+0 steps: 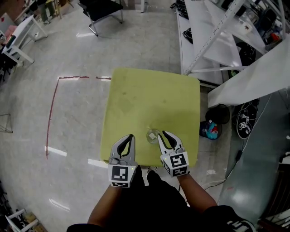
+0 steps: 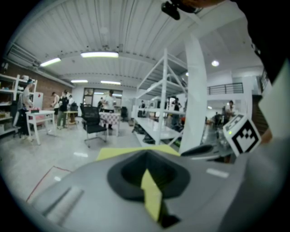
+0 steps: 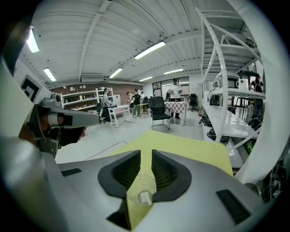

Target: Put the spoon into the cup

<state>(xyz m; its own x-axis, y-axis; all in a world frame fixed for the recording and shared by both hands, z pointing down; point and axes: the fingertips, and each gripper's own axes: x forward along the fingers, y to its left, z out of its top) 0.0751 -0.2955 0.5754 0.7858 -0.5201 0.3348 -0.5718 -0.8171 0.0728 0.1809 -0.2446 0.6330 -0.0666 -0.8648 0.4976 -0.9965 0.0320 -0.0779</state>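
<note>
A small clear cup [image 1: 152,135] stands near the front edge of the yellow-green table [image 1: 149,97]. My right gripper [image 1: 163,134] hovers just right of it, jaws a narrow gap apart and holding nothing. In the right gripper view the cup [image 3: 142,186] shows through the slot below the right gripper [image 3: 146,156]. My left gripper [image 1: 131,136] is to the cup's left at the table's front edge, shut and empty; in its own view the left gripper [image 2: 145,156] has its tips meeting. No spoon shows in any view.
White metal shelving [image 1: 217,36] stands along the table's right side, with round black items [image 1: 244,120] and a bright toy [image 1: 210,129] on the floor beside it. A black office chair [image 1: 102,11] is far back. Red tape [image 1: 54,104] marks the floor on the left. People stand in the distance.
</note>
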